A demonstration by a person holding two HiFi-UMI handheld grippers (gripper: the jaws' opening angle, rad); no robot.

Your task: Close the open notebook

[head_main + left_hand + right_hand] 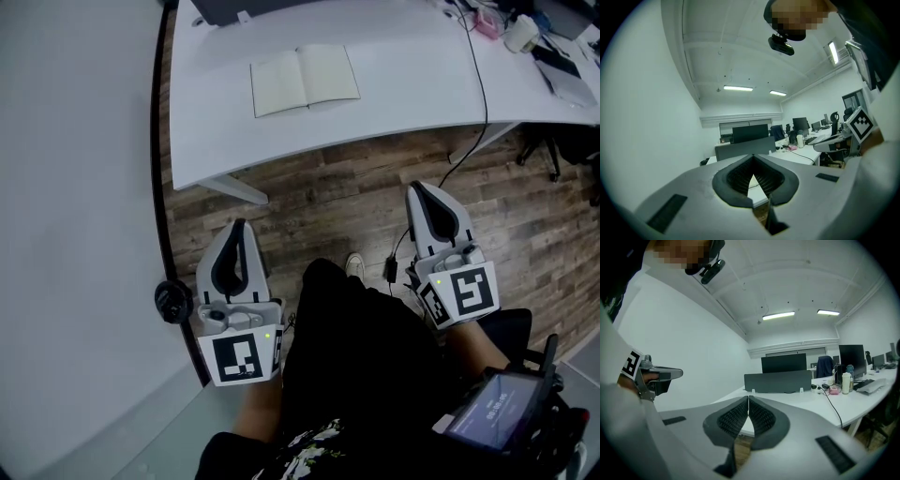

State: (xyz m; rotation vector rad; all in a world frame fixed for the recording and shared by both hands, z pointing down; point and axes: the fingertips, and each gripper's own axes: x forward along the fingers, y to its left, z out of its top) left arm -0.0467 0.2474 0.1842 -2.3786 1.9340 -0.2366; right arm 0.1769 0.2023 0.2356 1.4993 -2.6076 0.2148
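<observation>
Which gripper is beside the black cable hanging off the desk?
The right gripper: the black cable drops from the desk and passes close beside it. The left gripper sits over by the white wall, away from the cable.

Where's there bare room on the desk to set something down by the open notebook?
The desk is bare left of the notebook, in front of it, and between it and the black cable. Beyond the cable, around the cup, it is crowded.
</observation>
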